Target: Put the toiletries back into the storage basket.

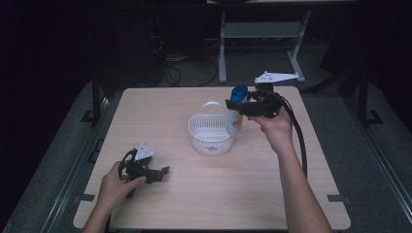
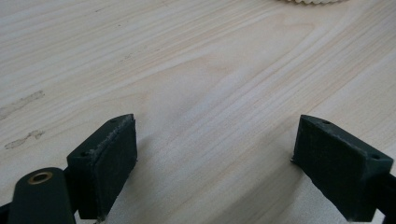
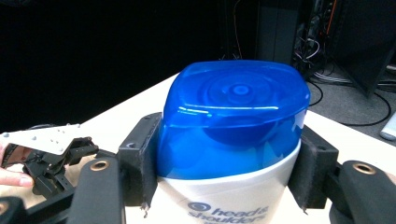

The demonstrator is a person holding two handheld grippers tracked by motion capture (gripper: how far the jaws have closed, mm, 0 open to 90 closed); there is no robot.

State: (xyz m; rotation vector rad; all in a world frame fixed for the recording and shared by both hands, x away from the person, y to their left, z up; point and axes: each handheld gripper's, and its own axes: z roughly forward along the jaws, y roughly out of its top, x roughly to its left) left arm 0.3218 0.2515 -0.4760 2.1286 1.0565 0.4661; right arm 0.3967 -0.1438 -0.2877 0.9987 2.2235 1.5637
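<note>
Reading "head & shoulders", the bottle (image 3: 233, 154) sits clamped in the right tool (image 3: 229, 172).

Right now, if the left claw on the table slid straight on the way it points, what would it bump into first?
Probably the white basket. The left claw stands open over bare table, and the basket's rim shows ahead, slightly to one side, so it might only graze it.

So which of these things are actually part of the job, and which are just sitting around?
In the job:
- bottle, white with a blue cap, clamped in the right gripper
- basket, white, just beside the bottle

Just about:
- left gripper, open over bare table, holding nothing
- metal stand and cables on the floor behind the table
</note>
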